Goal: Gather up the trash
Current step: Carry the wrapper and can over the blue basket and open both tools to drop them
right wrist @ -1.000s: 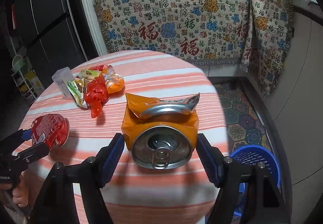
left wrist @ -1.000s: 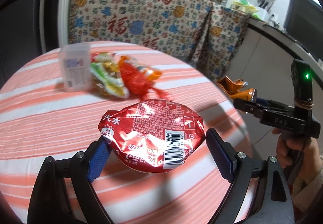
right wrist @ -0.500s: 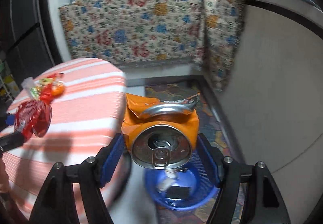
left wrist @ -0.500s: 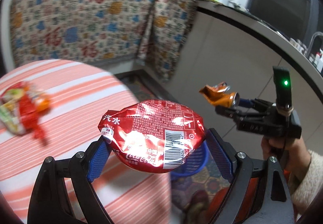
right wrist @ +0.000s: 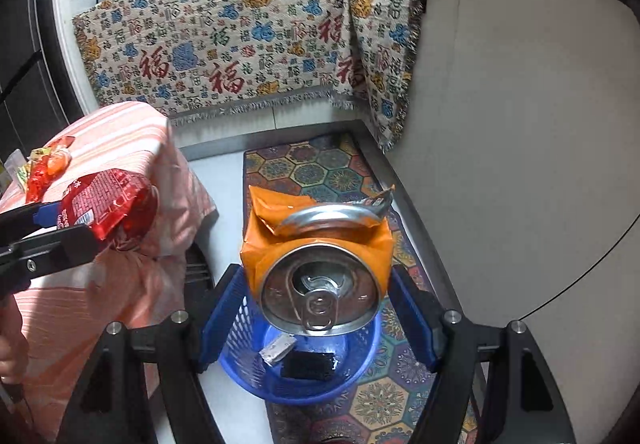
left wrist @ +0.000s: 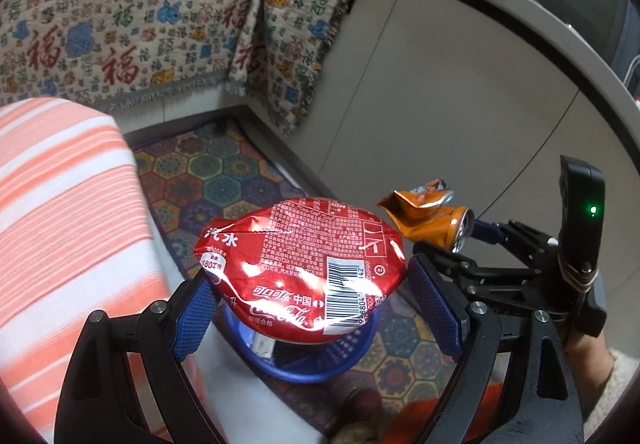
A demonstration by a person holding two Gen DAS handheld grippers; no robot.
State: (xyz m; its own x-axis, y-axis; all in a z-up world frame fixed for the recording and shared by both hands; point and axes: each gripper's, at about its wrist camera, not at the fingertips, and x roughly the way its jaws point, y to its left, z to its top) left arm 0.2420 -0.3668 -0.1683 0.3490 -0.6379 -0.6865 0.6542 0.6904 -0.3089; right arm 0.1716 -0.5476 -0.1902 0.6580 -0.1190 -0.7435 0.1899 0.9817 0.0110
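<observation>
The left gripper (left wrist: 310,284) stands wide, its two blue pads clamped on the flanks of a crushed red cola can (left wrist: 300,270), which is squashed flat and broad with its barcode facing the camera. The can fills the whole gap between the pads and hangs in the air, touching nothing else. Directly below and beyond it sits a blue basket (left wrist: 312,368) on a patterned floor mat (left wrist: 224,180), mostly hidden behind the can. To the left of this gripper, a table under an orange-and-white striped cloth (left wrist: 60,228) drops away at its edge.

The right gripper (right wrist: 318,308) is also spread fairly wide and pinches a crumpled orange can (right wrist: 320,264) by its sides, pull-tab end toward the camera, the upper half folded and torn. It too is held clear of everything. Just beneath it lies the blue basket (right wrist: 240,328), holding a small silvery wrapper (right wrist: 278,348) and a dark flat object (right wrist: 308,364). Far left of this gripper, red and yellow wrappers (right wrist: 46,168) rest on the striped cloth (right wrist: 120,148).

In the left wrist view the right gripper (left wrist: 444,234) appears to the right, level with the red can and near it, the two cans apart.
</observation>
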